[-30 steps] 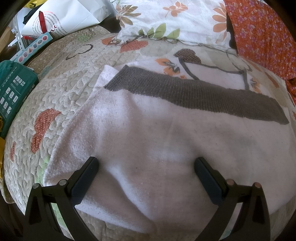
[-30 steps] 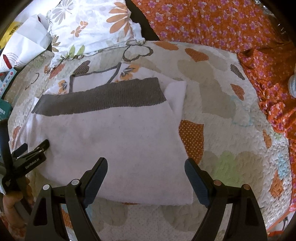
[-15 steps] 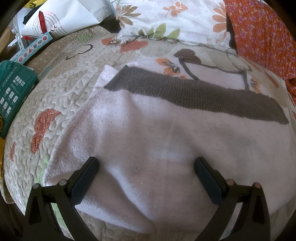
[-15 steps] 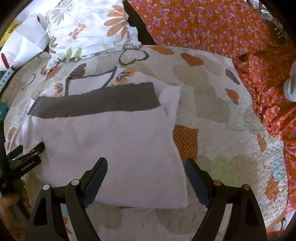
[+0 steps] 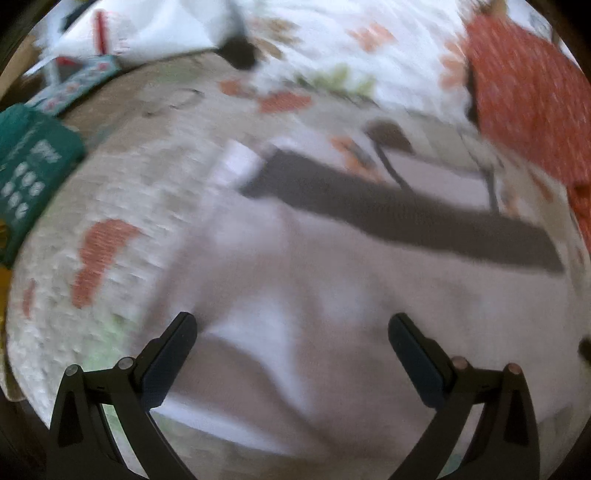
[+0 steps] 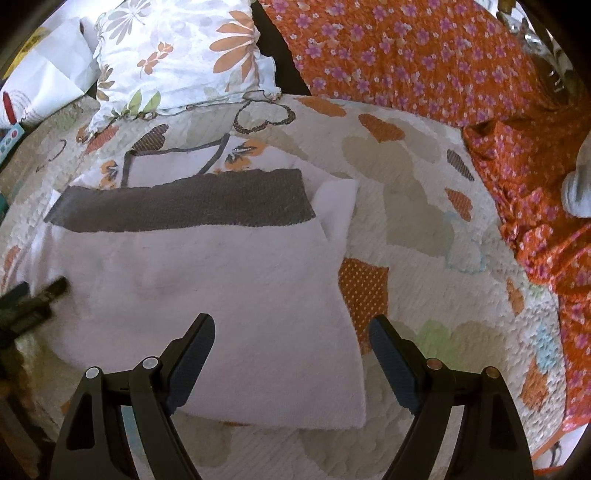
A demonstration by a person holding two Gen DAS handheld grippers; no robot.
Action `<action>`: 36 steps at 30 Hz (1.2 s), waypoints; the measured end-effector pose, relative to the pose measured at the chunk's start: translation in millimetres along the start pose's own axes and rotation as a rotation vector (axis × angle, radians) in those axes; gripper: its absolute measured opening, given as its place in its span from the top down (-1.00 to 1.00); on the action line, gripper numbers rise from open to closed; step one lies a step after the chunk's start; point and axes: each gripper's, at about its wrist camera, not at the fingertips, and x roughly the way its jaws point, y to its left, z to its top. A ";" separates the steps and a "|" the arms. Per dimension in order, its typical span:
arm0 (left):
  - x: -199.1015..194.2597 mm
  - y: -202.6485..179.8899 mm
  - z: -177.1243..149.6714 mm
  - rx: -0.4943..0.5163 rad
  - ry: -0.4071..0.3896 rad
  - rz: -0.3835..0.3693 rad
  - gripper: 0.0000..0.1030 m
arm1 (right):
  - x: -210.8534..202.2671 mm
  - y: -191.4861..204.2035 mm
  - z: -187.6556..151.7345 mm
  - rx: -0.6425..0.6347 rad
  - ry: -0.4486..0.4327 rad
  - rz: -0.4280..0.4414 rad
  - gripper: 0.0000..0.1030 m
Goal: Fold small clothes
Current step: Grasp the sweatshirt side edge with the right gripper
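A white towel-like cloth (image 6: 207, 291) with a dark grey band (image 6: 184, 206) along its far edge lies folded flat on the quilted bed. It also shows, blurred, in the left wrist view (image 5: 332, 314). My right gripper (image 6: 291, 332) is open and empty above the cloth's near right corner. My left gripper (image 5: 291, 332) is open and empty over the cloth's near left part; it also shows at the left edge of the right wrist view (image 6: 33, 295).
A floral pillow (image 6: 177, 55) and an orange flowered fabric (image 6: 424, 59) lie at the back. A green box (image 5: 26, 177) and white bags (image 5: 129, 33) sit at the left. The patterned quilt (image 6: 424, 221) extends to the right.
The left wrist view is now blurred by motion, and the scene has shifted slightly right and down. The right gripper has moved closer over the cloth's right corner.
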 end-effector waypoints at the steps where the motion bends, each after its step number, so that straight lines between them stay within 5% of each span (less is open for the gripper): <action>1: -5.4 15.1 6.5 -0.036 -0.024 0.023 -1.00 | -0.1 1.3 -0.7 -0.008 -0.012 0.002 -0.72; 7: -24.4 111.1 28.9 -0.280 -0.051 0.092 -1.00 | -16.4 47.1 -17.2 -0.190 -0.118 0.127 -0.72; 11: -42.3 157.0 33.3 -0.409 -0.077 0.057 -1.00 | -29.4 119.6 -37.0 -0.365 -0.136 0.342 -0.52; 14: -55.6 185.2 36.9 -0.457 -0.103 0.037 -1.00 | -36.5 177.7 -47.2 -0.490 -0.156 0.398 -0.47; 19: -76.1 231.4 36.1 -0.546 -0.154 0.035 -1.00 | -23.9 285.9 -50.3 -0.695 -0.198 0.323 -0.27; 24: -90.3 247.3 19.4 -0.635 -0.168 0.034 -1.00 | 4.5 349.3 -44.1 -0.755 -0.203 0.231 -0.15; 26: -90.3 247.1 17.2 -0.644 -0.164 0.019 -1.00 | 7.8 357.9 -34.7 -0.718 -0.183 0.247 0.58; 27: -88.8 244.9 18.7 -0.639 -0.161 0.015 -1.00 | 9.6 359.6 -29.5 -0.691 -0.162 0.248 0.68; 32: -87.9 221.6 23.3 -0.587 -0.163 -0.007 -1.00 | -0.3 318.4 3.4 -0.462 -0.108 0.351 0.79; 36: -79.0 181.4 30.7 -0.525 -0.138 -0.071 -1.00 | -23.7 237.4 29.6 -0.249 -0.131 0.404 0.80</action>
